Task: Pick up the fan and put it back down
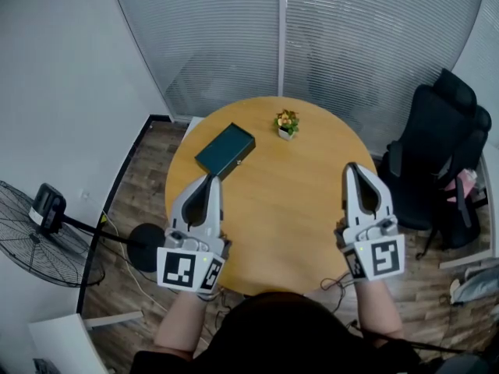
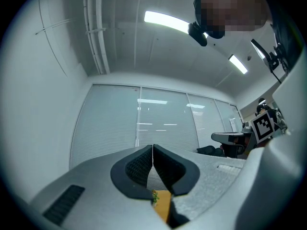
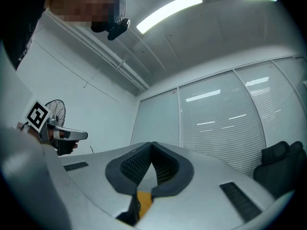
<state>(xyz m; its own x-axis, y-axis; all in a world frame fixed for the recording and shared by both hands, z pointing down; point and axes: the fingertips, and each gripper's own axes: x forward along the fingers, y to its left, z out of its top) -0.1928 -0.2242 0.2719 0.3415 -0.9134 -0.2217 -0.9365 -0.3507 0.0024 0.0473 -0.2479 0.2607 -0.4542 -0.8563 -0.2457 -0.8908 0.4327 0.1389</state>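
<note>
Fan [image 1: 35, 240], far left in the head view: a black pedestal model with a round wire cage, a dark motor housing behind the cage, and a thin pole running to a round black base. It is on the wood floor [image 1: 132, 185], with the base just beside the left edge of the round wooden tabletop [image 1: 288, 209]. Neither hand-held gripper touches it. In the right gripper view I see its cage again, small and upright, against the white wall at the left.

Left hand-held gripper [image 1: 210, 179]: clenched and empty. In the left gripper view I read its two dark ribbed pads as meeting in a single seam with nothing between them. It hovers over the left part of the tabletop and points away from me toward the glass partition [image 1: 327, 37].

Centre: a dark green flat box [image 1: 224, 150] lies on the tabletop, just past the left hand-held gripper's tip. A small potted plant [image 1: 287, 123] stands near the far edge of the tabletop, well apart from both tools.

Right hand-held gripper [image 1: 352, 167]: likewise clenched on nothing, its pads pressed together along one line in the right gripper view. It is held over the right part of the tabletop, roughly parallel to the left one and well apart from it.

Far right: a black office chair [image 1: 437, 162] stands on the floor beside the tabletop.
</note>
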